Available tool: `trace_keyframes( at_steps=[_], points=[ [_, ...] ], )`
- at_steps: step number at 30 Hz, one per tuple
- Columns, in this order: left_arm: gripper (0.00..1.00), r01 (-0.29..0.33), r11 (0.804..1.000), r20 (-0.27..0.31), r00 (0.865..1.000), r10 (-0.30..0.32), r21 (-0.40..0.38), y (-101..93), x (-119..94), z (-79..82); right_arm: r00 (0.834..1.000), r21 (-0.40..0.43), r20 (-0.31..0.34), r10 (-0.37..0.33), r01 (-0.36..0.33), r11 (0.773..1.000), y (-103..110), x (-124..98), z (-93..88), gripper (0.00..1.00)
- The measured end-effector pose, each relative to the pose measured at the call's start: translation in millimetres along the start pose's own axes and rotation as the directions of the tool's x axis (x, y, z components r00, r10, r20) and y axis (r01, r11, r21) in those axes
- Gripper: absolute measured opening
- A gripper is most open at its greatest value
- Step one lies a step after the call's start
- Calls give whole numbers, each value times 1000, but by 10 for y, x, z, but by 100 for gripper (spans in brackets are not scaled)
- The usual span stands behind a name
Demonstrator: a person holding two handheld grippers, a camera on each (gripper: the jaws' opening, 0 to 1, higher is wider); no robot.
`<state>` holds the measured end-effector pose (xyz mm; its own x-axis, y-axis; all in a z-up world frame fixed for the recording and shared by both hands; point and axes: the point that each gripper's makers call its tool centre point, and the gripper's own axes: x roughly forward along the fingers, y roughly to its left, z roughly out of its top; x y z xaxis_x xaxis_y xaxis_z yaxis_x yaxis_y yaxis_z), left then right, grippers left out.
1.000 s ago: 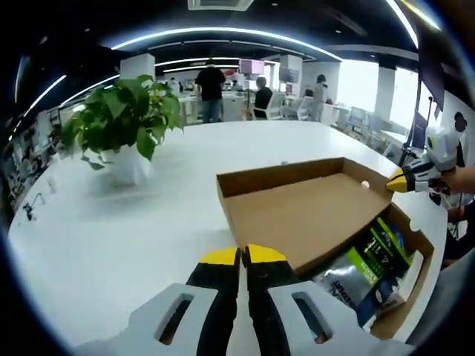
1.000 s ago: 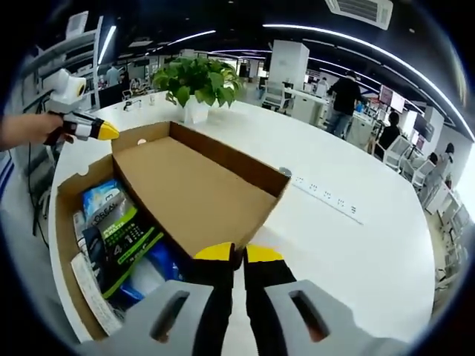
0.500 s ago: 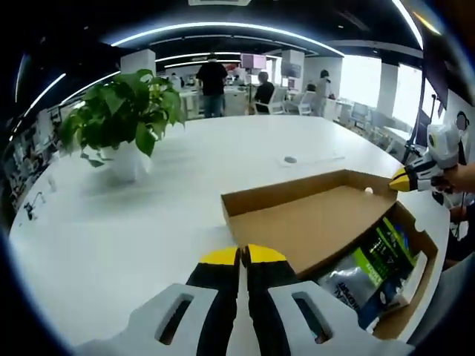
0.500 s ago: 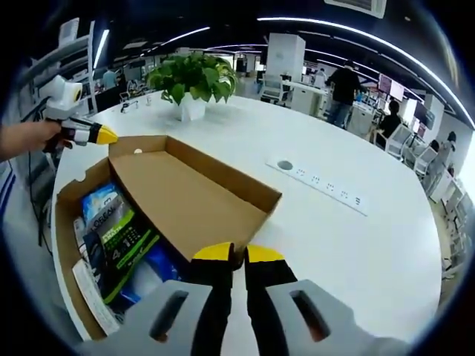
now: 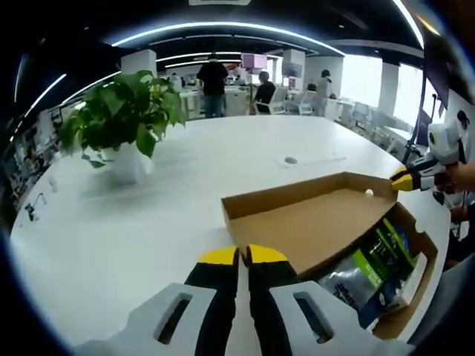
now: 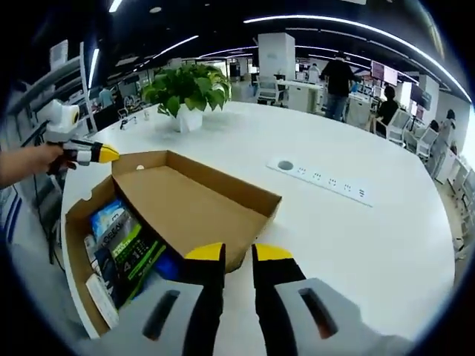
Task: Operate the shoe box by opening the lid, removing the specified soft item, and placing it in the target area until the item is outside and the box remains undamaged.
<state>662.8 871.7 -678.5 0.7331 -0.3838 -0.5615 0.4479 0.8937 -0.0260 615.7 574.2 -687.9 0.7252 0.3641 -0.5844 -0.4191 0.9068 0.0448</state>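
Shoe box point(image 6: 178, 215) lid swung open ahead of right hand-held gripper point(image 6: 237, 256) — jaws parted, empty; left hand-held gripper point(image 5: 243, 257) clenched, empty — packets point(image 6: 126, 241) inside, white table point(image 6: 371, 237).

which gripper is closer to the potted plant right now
Left. The left gripper sits at the lid's plant-side edge; the right gripper is across the box from the potted plant.

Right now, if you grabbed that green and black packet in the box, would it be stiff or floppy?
Probably floppy: the packet looks like a glossy soft pouch, tilted among other bags. Its shiny film may slip between jaws. It sits half under the lid, so it may drag on the way out.
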Motion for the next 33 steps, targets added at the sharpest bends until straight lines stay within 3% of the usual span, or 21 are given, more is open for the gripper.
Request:
trace_keyframes(
  at_steps=[9, 18, 33],
  points=[
    [8, -2, 1000, 20, 1000, 2, -7, -21, -156, 20, 999, -5, 40, 15, -15, 1000, 101, -196, 48, 16],
    [13, 9, 1000, 20, 1000, -9, -2, -122, -322, -14, 998, -17, 40, 53, -52, 998, 283, -350, -6, 17],
    [19, 55, 998, 20, 998, -55, 17, -442, -525, -115, 990, -50, -28, 137, -138, 989, 682, -363, -219, 18]
  ],
)
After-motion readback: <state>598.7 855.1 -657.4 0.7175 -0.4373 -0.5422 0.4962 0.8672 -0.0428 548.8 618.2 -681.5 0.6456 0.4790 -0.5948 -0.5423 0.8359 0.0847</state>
